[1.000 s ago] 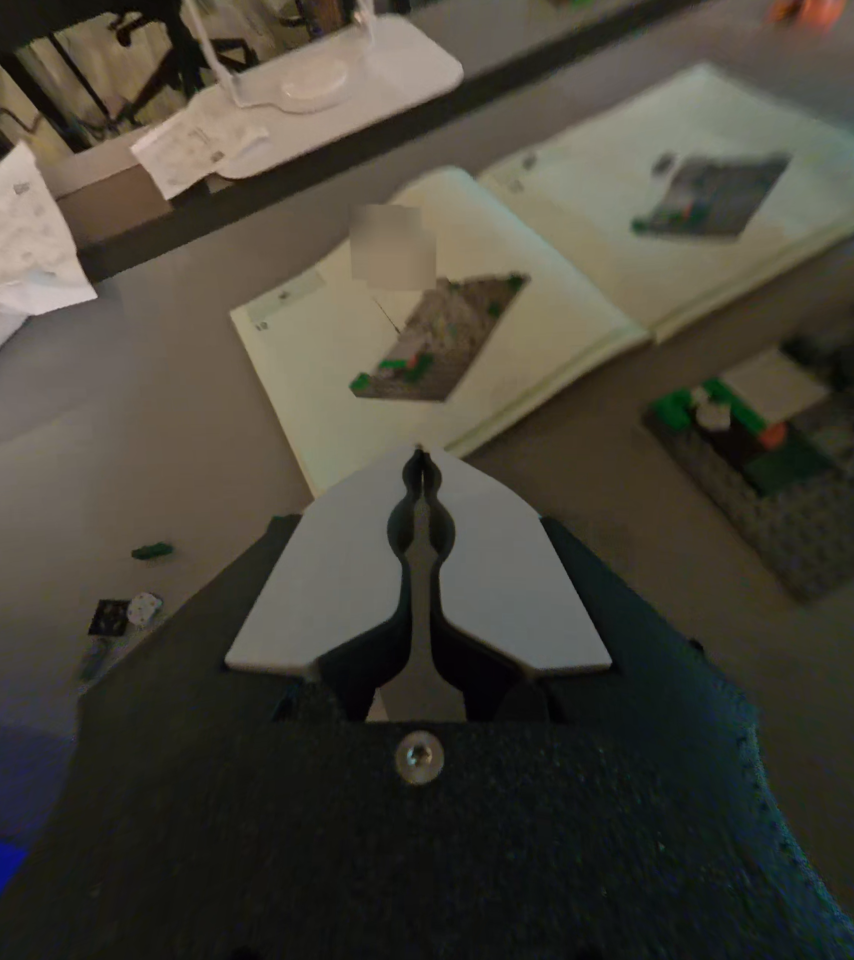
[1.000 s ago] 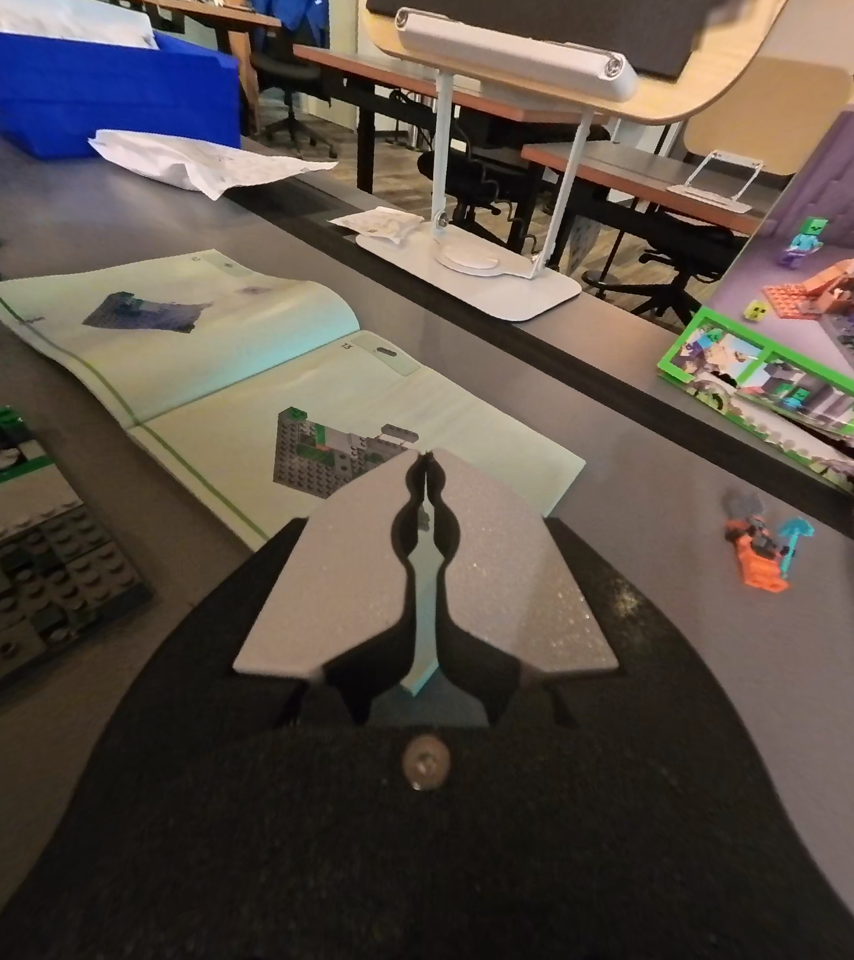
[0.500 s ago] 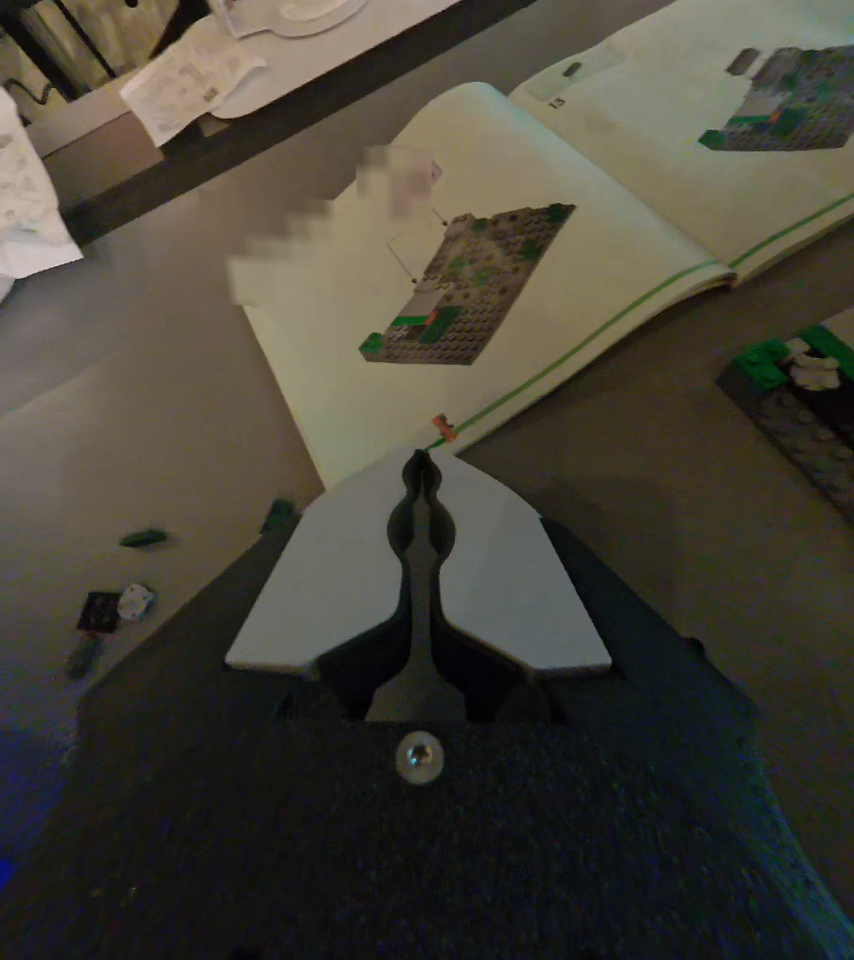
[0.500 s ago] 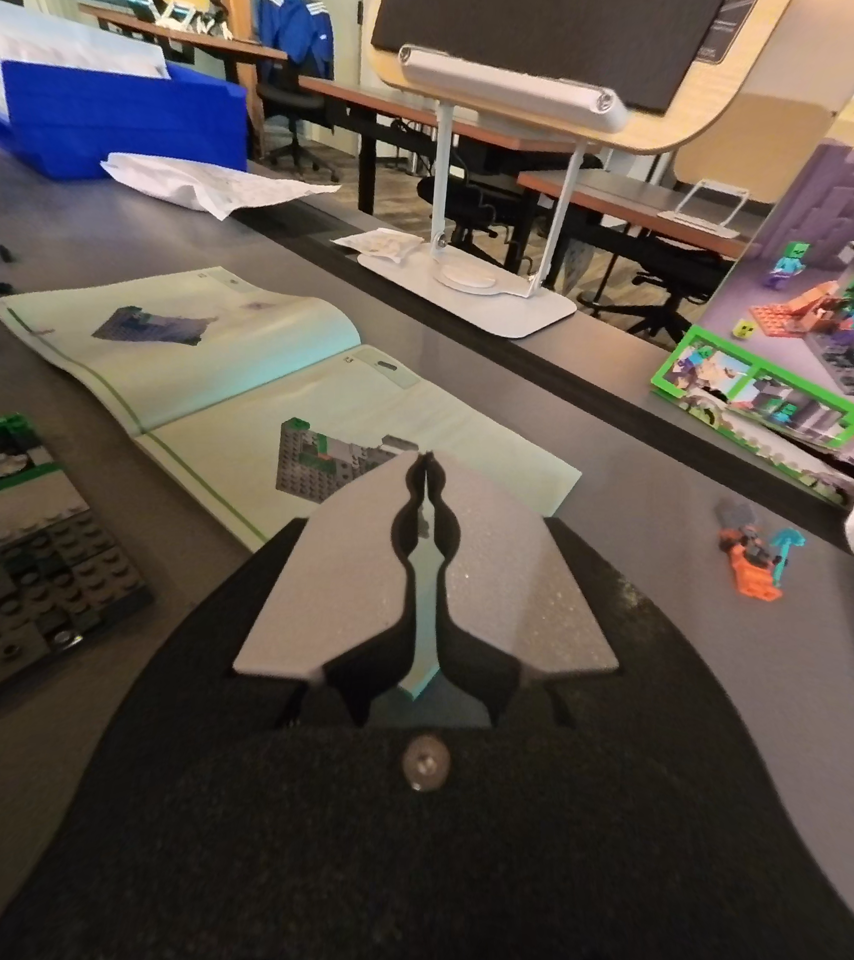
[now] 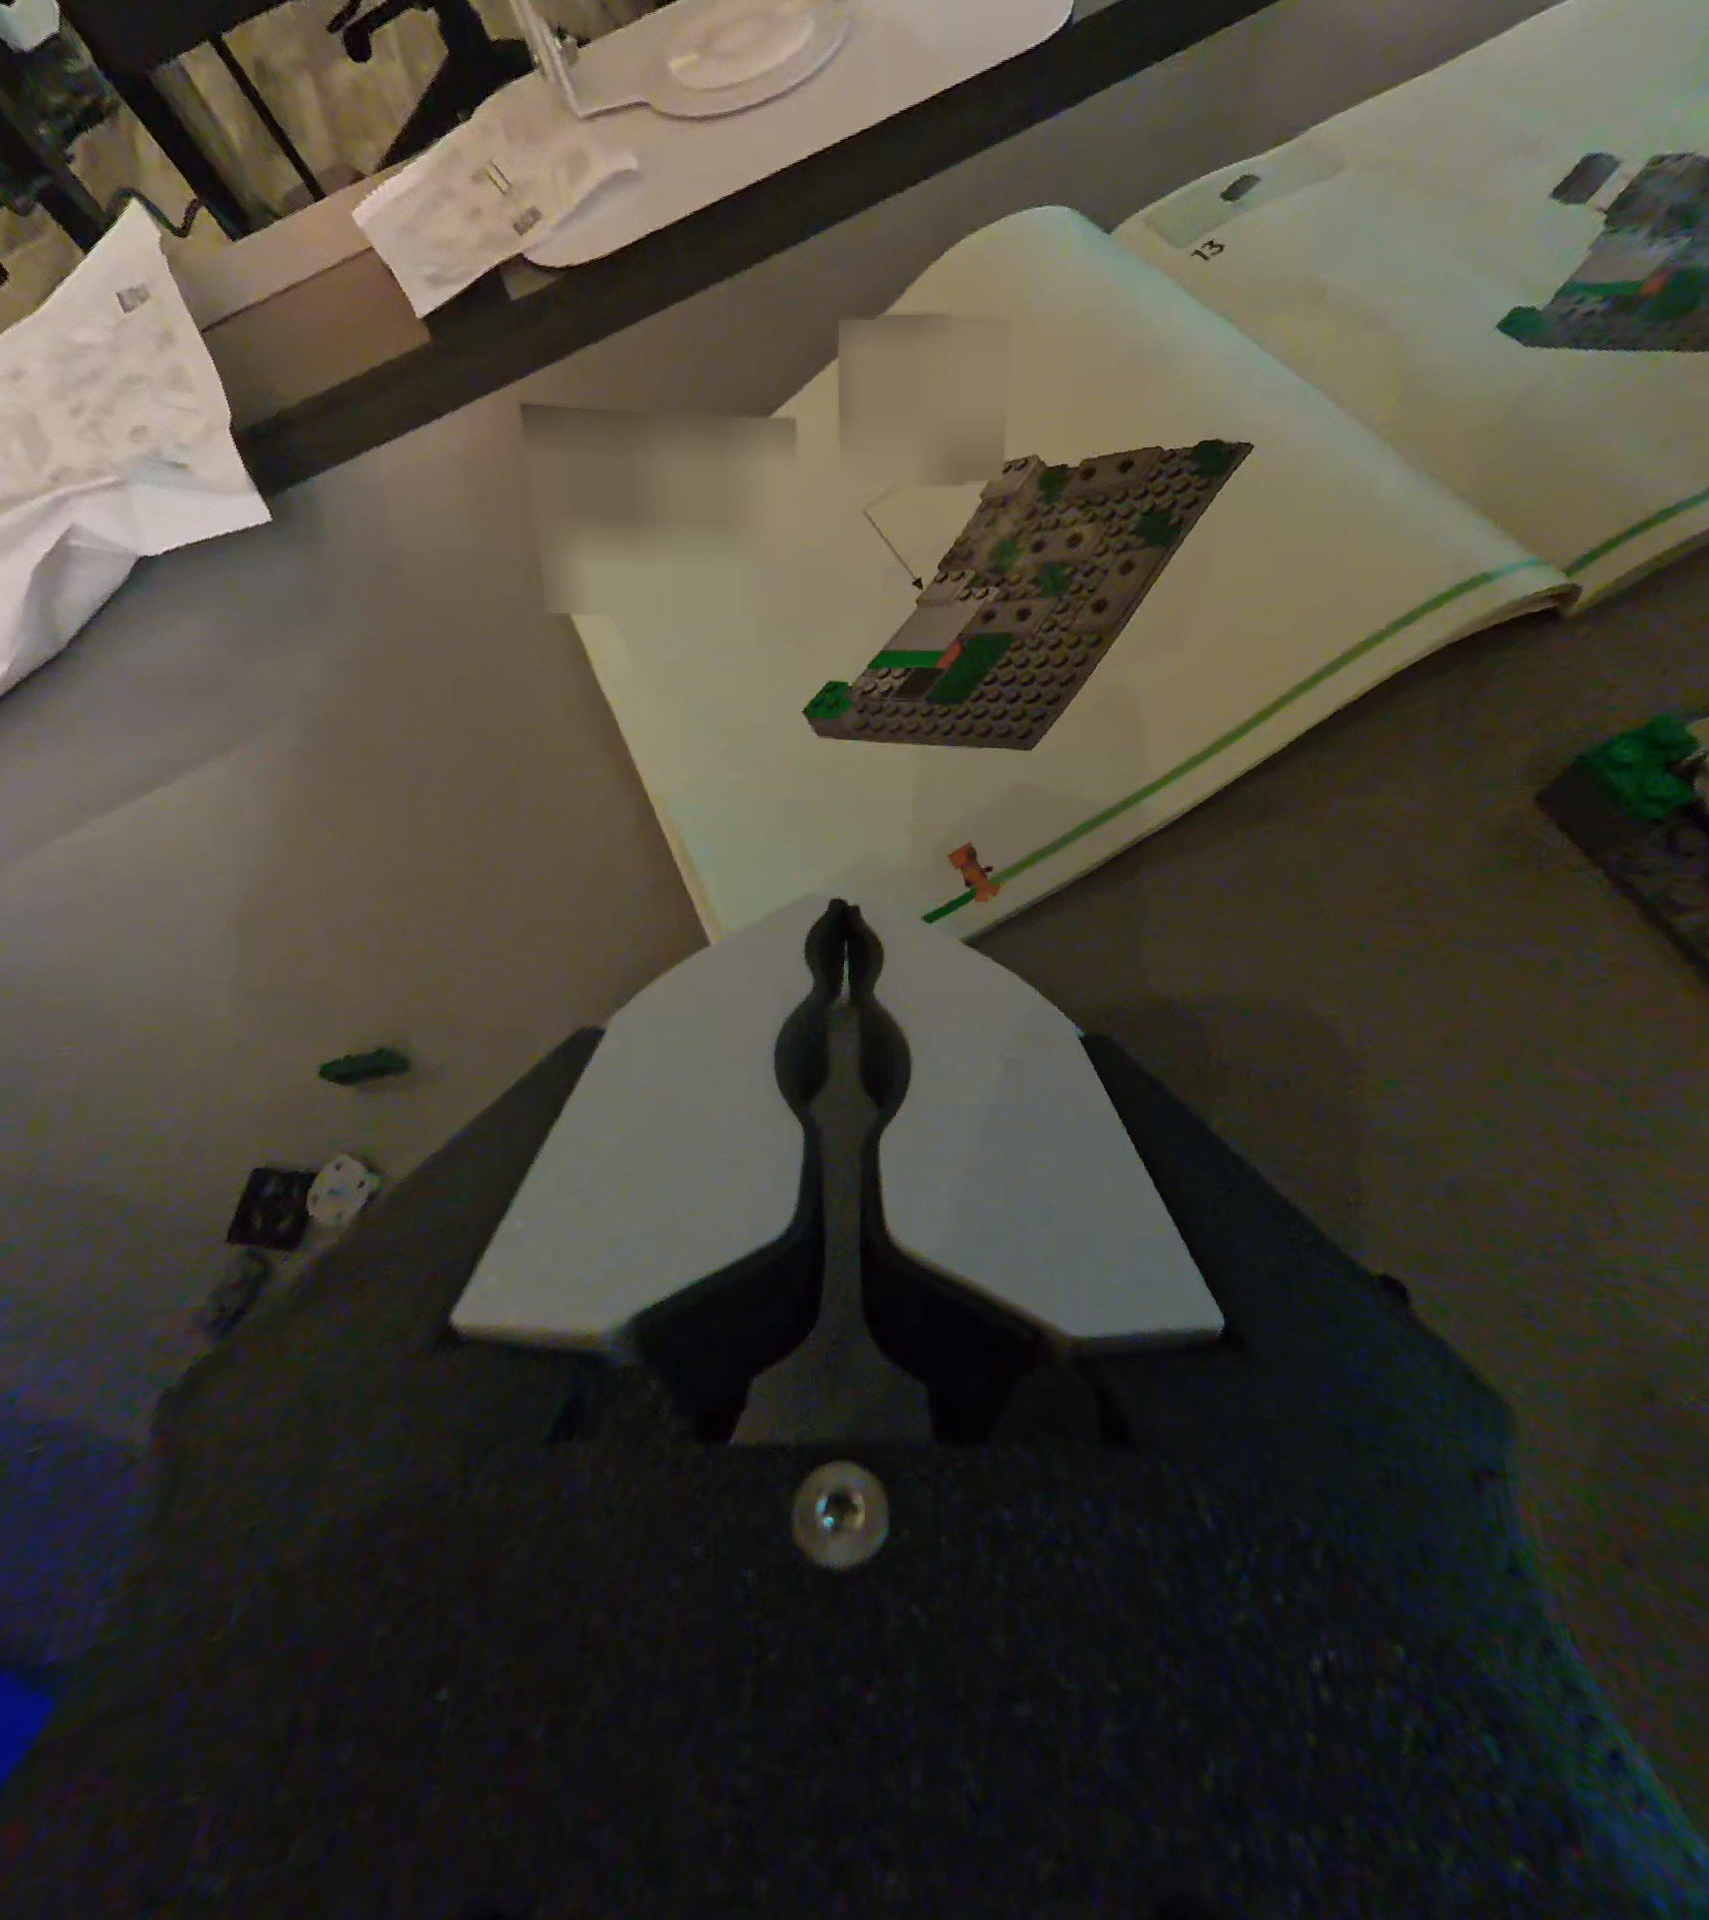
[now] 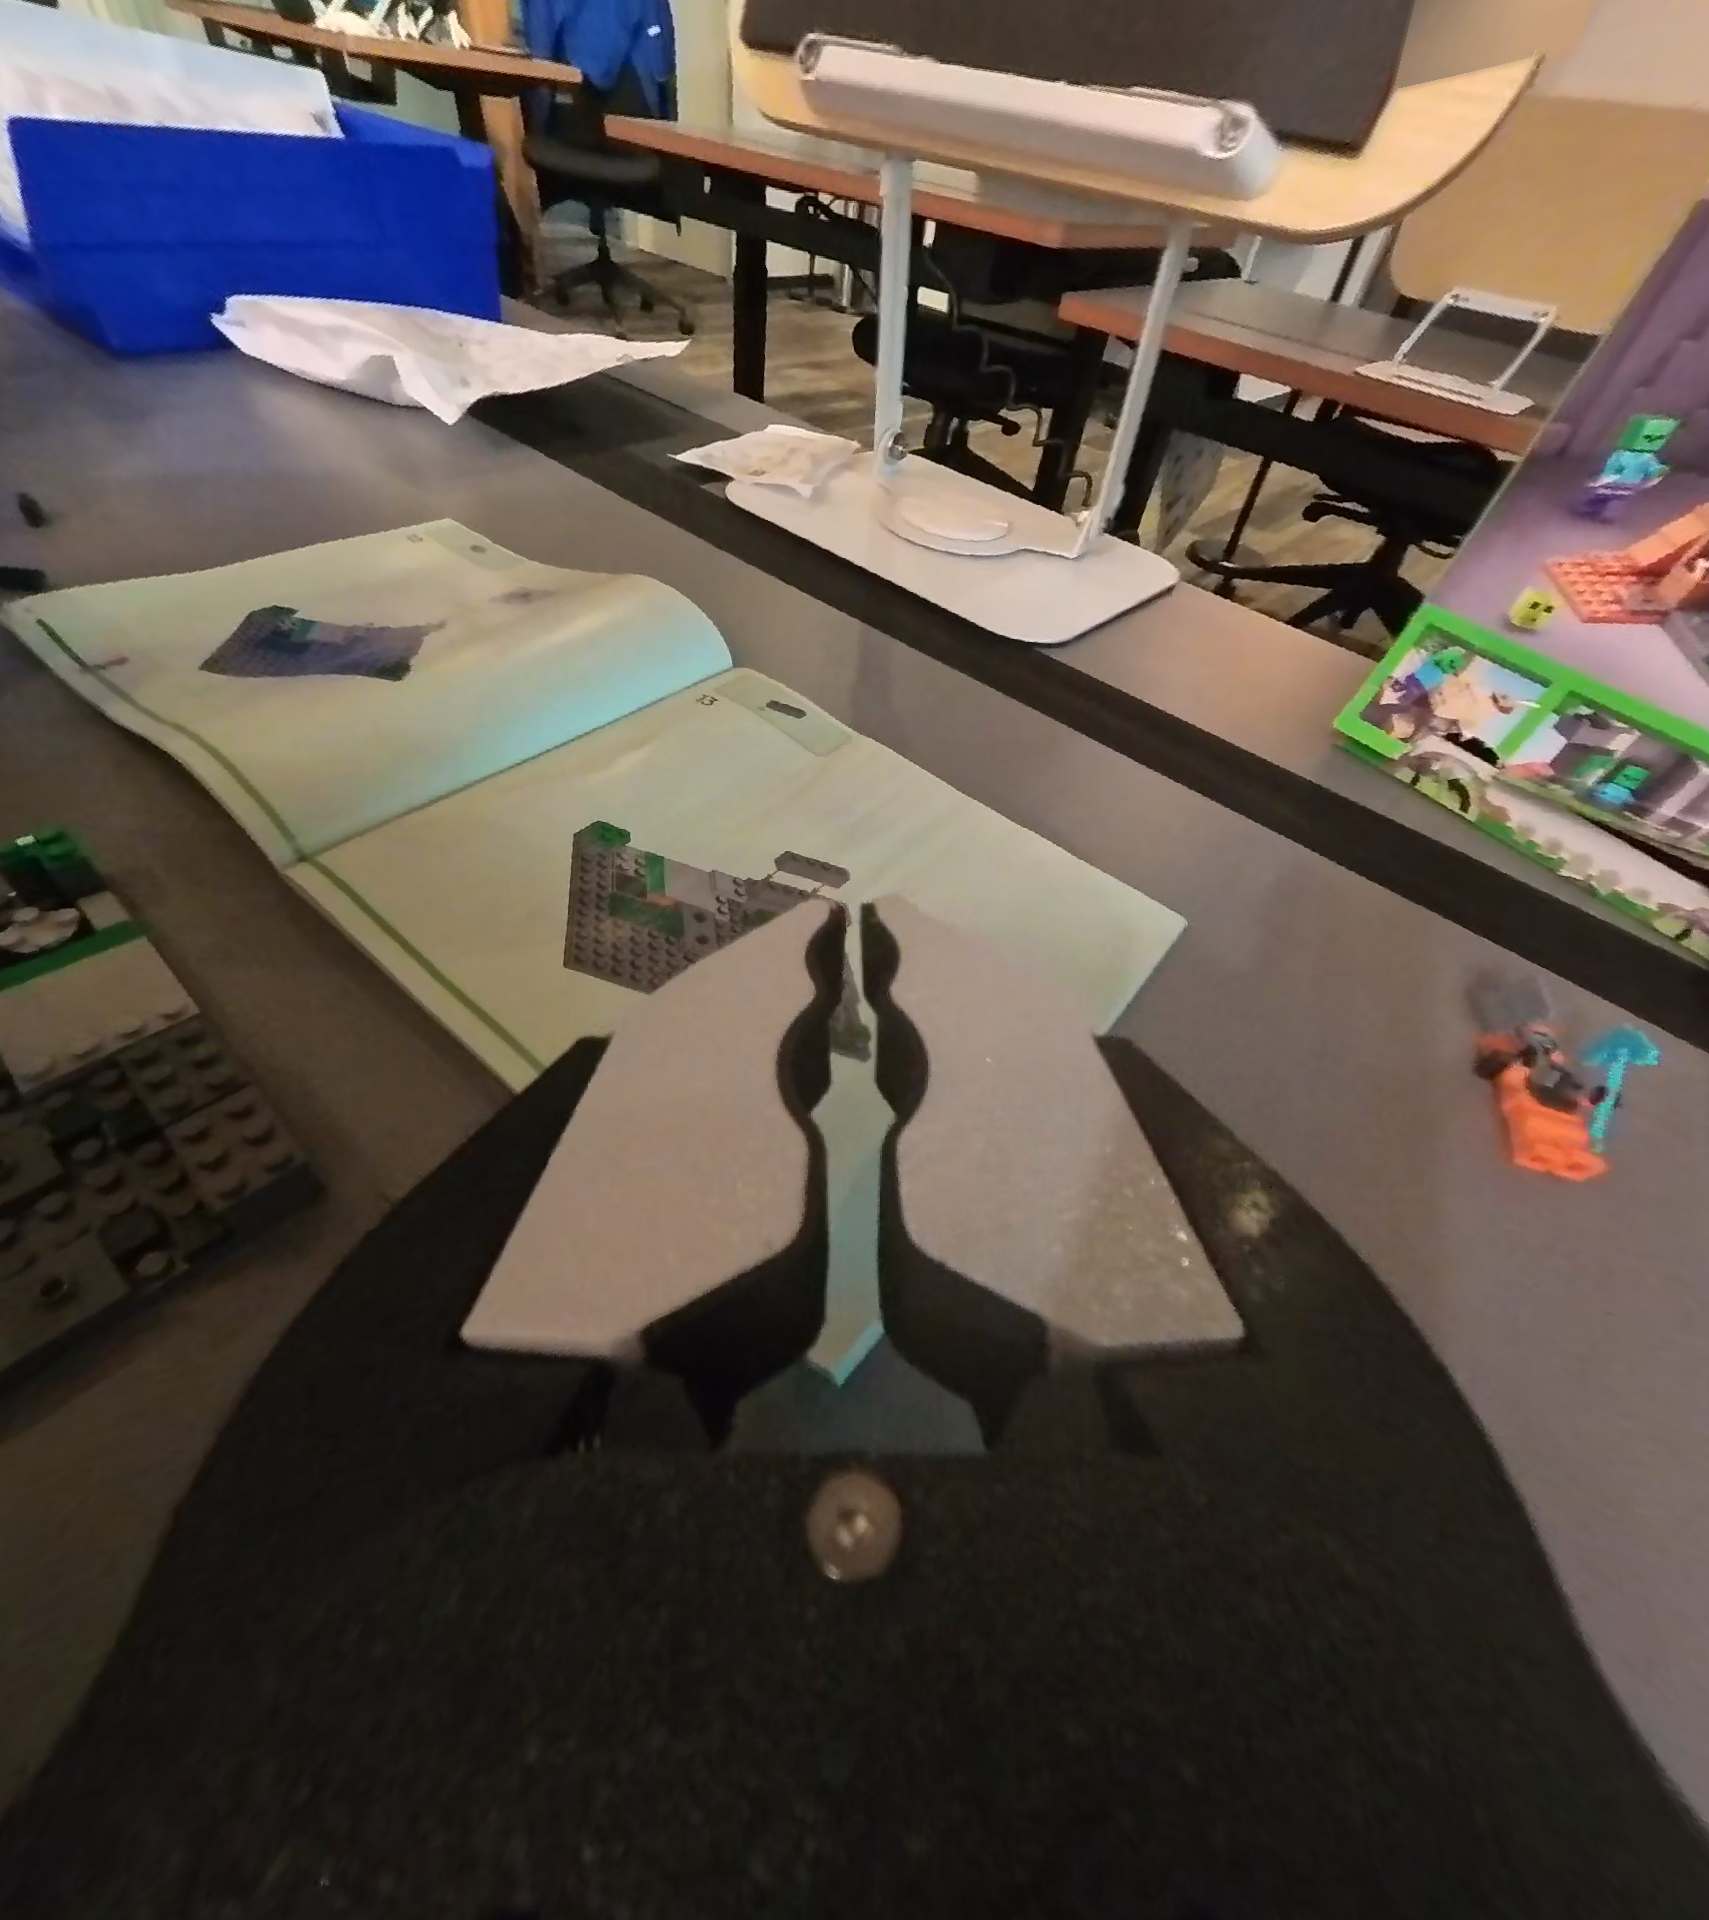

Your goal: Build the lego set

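Note:
The dark grey lego baseplate, with green, white and orange pieces on its far end, lies left of my right gripper; it also shows at the right edge of the left wrist view. The open instruction booklet lies ahead of both grippers, and in the right wrist view too. My left gripper is shut and empty, just short of the booklet's near corner. My right gripper is open by a narrow crack and empty, above the booklet's right page. Loose pieces lie left of the left gripper: a green one, a black tile, a white round one.
An orange minifigure with a blue tool lies to the right. The lego box stands at the back right. A white stand, crumpled white paper and a blue bin are along the far side. One gripper's finger ends stand about 30 cm off the other's. My left tips are roughly 15 cm from the black tile. From my right tips it is roughly 15 cm to the dark grey lego baseplate; from my left, 25 cm.
My left gripper has moved forward and lower toward the booklet, so the baseplate has slid to the right edge. My right gripper's tips have parted slightly; they were touching before.

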